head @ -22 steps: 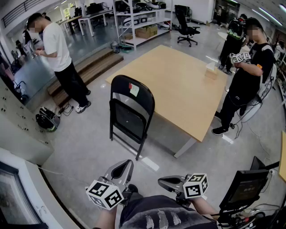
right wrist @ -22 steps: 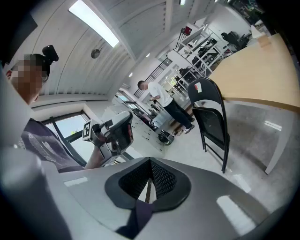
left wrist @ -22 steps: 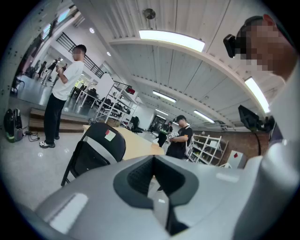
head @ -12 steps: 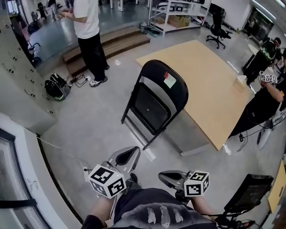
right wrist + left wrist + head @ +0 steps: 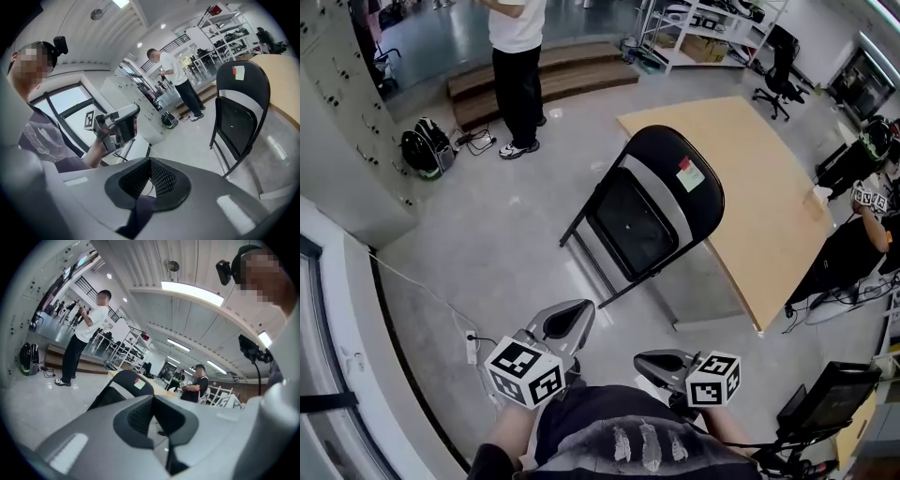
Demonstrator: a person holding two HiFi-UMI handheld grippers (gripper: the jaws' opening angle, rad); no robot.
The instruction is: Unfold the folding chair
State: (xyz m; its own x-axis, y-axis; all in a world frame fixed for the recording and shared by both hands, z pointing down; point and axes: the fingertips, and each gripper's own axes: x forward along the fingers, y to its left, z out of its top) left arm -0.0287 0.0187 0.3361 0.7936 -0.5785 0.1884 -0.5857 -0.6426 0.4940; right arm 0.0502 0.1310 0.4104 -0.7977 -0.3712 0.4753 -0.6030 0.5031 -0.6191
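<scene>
The task is sitting at the approach step, nothing gripped yet; the left gripper (image 5: 572, 319) and right gripper (image 5: 652, 361) are hanging at bottom centre, jaws clenched on nothing, well apart from the chair (image 5: 652, 211); it is standing folded on the floor at centre, just beside the desk (image 5: 764, 202), long axis running from feet at lower left to backrest at upper right, flat face looking toward the grippers; next, probably, the jaws are needing to open and reach backrest and seat edge.

Head view overhead (all share chair (image 5: 664, 155)).
</scene>
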